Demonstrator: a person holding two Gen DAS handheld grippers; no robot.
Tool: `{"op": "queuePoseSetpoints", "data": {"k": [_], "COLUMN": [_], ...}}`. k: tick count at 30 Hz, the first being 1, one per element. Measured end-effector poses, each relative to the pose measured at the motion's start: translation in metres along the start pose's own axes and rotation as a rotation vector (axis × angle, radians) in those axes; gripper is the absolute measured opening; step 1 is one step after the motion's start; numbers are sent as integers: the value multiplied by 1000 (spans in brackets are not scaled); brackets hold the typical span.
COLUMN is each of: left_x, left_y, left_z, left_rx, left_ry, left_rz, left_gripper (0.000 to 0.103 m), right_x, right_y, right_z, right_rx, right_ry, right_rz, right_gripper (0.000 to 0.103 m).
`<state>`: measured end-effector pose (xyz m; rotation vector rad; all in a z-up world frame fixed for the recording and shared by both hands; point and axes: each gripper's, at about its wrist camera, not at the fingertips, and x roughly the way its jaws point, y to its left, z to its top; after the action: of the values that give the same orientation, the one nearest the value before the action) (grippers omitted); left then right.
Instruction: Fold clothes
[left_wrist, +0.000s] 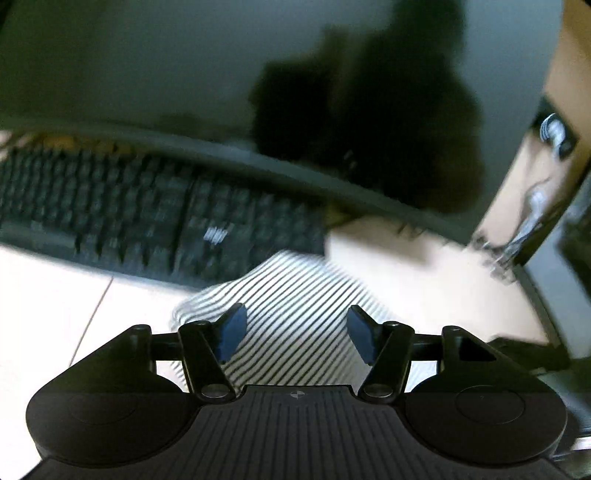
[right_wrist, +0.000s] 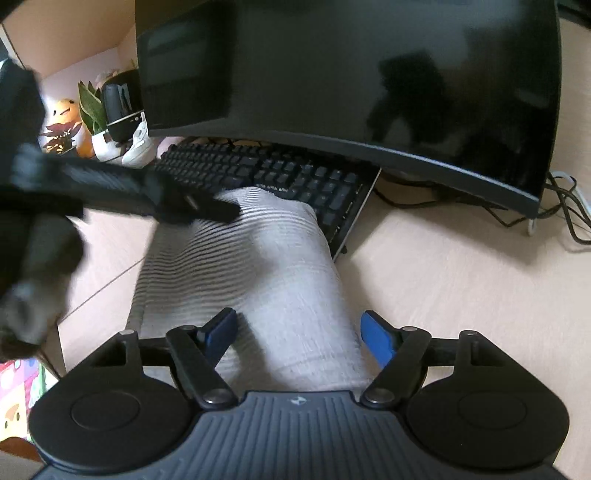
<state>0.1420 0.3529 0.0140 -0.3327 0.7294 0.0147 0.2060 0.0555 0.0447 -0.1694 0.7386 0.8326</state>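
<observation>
A white garment with thin dark stripes (right_wrist: 255, 266) lies folded into a long strip on the pale desk (right_wrist: 443, 295), its far end resting on the keyboard (right_wrist: 295, 177). My right gripper (right_wrist: 299, 332) is open, its blue pads (right_wrist: 376, 338) on either side of the strip's near end, just above it. My left gripper (left_wrist: 295, 332) is open over the same striped cloth (left_wrist: 291, 306). In the right wrist view the left gripper shows as a blurred black shape (right_wrist: 195, 206) above the strip's far left end.
A black keyboard (left_wrist: 155, 214) lies under a large dark monitor (right_wrist: 351, 74). Cables (right_wrist: 565, 206) trail at the right. A plant, a plush toy and a dark speaker (right_wrist: 118, 103) stand at the back left. The desk's left edge (right_wrist: 59, 332) is near.
</observation>
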Motion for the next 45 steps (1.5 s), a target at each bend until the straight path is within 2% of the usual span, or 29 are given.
{"op": "queuePoseSetpoints", "data": {"k": [8,11,13,14,15,17,19,22,26,28,30,31,33,37,40,42,44,45], "left_x": [7,8,9,9,9,8,8,8,3,-4,-14,-19,-28,-35,-33,-31,-25,-22], "left_y": [9,10,11,12,12,13,13,15,13,8,2,-2,-6,-7,-4,-2,-1,0], "left_z": [2,3,2,2,2,2,1,0,3,6,8,9,11,7,-3,-10,-17,-21], "left_rx": [-3,-15,-20,-20,-18,-14,-6,-6,-15,-18,-9,-5,7,12,14,15,6,0], "left_ry": [18,17,18,19,19,22,24,20,22,21,14,10,4,29,73,105,135,150], "left_rz": [-26,-32,-42,-46,-49,-57,-61,-64,-37,-2,14,19,14,-5,-21,-31,-56,-71], "left_gripper": [72,72,72,72,72,73,73,74,76,79,84,85,87,88,90,92,91,89], "right_x": [-14,-32,-45,-47,-46,-26,-6,-3,-14,-27,-36,-39,-31,7,22,31,36,37], "right_y": [12,24,36,43,50,60,66,74,57,46,26,15,-8,-40,-48,-55,-61,-60], "right_z": [-25,-19,-15,-13,-12,-19,-32,-36,-21,-11,-1,4,9,5,-9,-15,-18,-18], "right_rx": [-76,-124,-177,-204,-228,-243,-238,-282,-210,-140,-46,2,98,275,364,436,498,495], "right_ry": [61,-9,-77,-96,-98,-23,16,12,31,-9,-56,-77,-77,-1,32,43,47,48], "right_rz": [-16,-34,-14,5,23,62,62,42,102,128,128,127,127,152,191,229,273,285], "right_gripper": [76,76,68,59,55,49,49,49,48,58,77,80,81,81,84,89,90,87]}}
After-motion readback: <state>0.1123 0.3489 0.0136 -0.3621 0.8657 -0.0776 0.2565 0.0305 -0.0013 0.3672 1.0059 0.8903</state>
